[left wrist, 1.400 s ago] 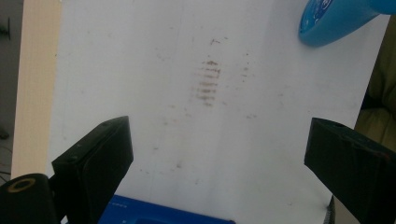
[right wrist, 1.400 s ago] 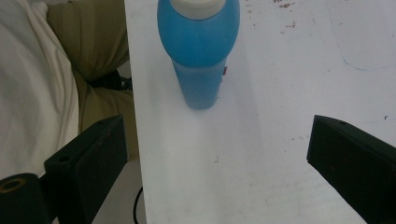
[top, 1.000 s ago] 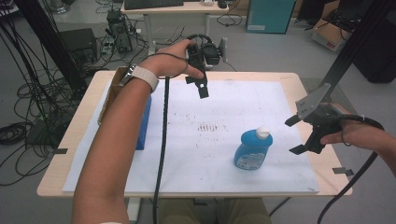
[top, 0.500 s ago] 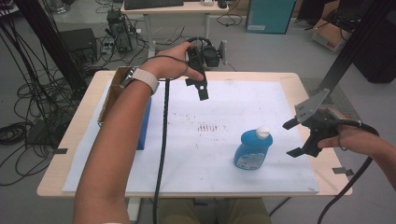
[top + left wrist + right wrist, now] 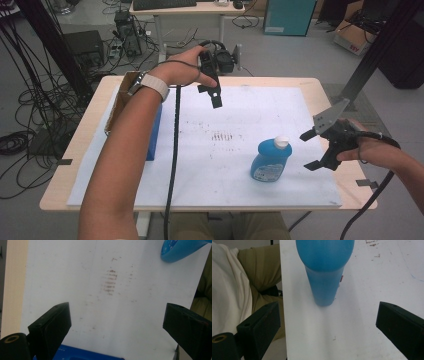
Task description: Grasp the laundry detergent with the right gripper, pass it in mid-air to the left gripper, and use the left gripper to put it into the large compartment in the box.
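A blue bottle (image 5: 270,161) with a white cap stands upright on the white sheet (image 5: 260,110), right of centre. My right gripper (image 5: 311,150) is open just to the bottle's right, apart from it, jaws pointing at it. In the right gripper view the bottle (image 5: 324,267) stands ahead of the open gripper (image 5: 329,325), beyond the jaw tips. My left gripper (image 5: 215,97) hangs above the far middle of the sheet, pointing down. Its own view shows the gripper (image 5: 117,325) open and holding nothing, with the bottle's base (image 5: 180,248) far off at the top right.
A blue box (image 5: 154,135) lies at the sheet's left edge beside a cardboard box (image 5: 117,102). Brown smudges (image 5: 222,136) mark the sheet's middle. The person's legs (image 5: 262,270) sit at the table's near edge. Desks, cables and equipment stand beyond the table.
The right gripper has drifted a little left and nearer, closing on the bottle's side. The left gripper has hardly moved.
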A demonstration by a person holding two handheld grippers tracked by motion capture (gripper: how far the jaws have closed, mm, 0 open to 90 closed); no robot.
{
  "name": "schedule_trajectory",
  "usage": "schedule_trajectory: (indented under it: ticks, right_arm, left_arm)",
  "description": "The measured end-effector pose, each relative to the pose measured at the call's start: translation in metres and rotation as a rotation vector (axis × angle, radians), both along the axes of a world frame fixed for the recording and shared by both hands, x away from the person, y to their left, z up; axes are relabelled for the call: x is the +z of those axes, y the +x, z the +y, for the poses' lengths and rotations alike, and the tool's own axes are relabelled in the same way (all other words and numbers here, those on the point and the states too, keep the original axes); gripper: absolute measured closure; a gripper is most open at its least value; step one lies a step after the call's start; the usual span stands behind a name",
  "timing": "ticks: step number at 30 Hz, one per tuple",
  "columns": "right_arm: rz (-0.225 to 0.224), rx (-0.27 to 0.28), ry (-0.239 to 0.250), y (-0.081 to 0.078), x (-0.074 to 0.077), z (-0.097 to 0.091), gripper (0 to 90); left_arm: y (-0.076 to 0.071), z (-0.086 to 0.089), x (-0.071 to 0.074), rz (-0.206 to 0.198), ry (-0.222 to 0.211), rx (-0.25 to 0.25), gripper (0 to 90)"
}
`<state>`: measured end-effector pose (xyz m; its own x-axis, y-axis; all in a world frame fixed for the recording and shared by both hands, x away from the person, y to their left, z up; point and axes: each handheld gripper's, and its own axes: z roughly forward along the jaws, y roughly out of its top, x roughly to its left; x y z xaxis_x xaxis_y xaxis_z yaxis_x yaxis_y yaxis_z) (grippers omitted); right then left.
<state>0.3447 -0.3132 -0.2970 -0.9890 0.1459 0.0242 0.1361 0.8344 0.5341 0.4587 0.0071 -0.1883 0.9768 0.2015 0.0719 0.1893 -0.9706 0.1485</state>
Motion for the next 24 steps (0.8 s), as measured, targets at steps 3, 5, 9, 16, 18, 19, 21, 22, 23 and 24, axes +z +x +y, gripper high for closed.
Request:
schedule_trajectory:
  ticks: [3, 5, 9, 16, 18, 19, 21, 22, 23, 24]
  right_arm:
    - [-0.004, -0.002, 0.009, 0.0, -0.002, 0.0, 5.7]
    - [0.0, -0.002, 0.015, 0.0, -0.003, 0.0, 5.7]
    - [-0.008, 0.0, 0.024, 0.0, -0.006, 0.0, 5.6]
    - [-0.001, -0.006, 0.058, -0.001, -0.011, 0.001, 4.9]
    - [-0.009, 0.002, 0.064, 0.0, -0.012, 0.001, 4.8]
    - [0.007, -0.019, 0.079, -0.002, -0.014, 0.002, 4.8]
    - [0.006, -0.021, 0.089, -0.002, -0.016, 0.003, 4.8]
    - [0.009, -0.024, 0.091, -0.002, -0.017, 0.004, 4.8]
    - [0.005, -0.02, 0.094, -0.001, -0.018, 0.005, 4.8]
    - [0.006, -0.02, 0.095, -0.001, -0.02, 0.005, 4.8]
  left_arm:
    - [0.0, 0.0, 0.0, 0.007, 0.004, -0.003, 8.4]
    - [0.001, 0.0, 0.0, 0.006, 0.004, -0.003, 8.4]
    - [0.001, 0.0, 0.0, 0.006, 0.011, -0.008, 8.3]
    - [0.001, 0.0, -0.001, 0.007, 0.009, -0.002, 8.4]
    - [0.001, 0.0, -0.001, 0.005, 0.004, 0.001, 8.4]
    - [0.001, 0.0, -0.002, 0.003, 0.005, 0.001, 8.4]
    - [0.001, -0.001, -0.002, 0.008, 0.006, 0.0, 8.4]
    - [0.001, -0.001, -0.002, 0.006, 0.005, 0.0, 8.4]
    - [0.002, -0.001, -0.002, 0.009, 0.012, -0.008, 8.4]
    - [0.002, -0.002, -0.001, 0.008, 0.016, -0.012, 8.4]
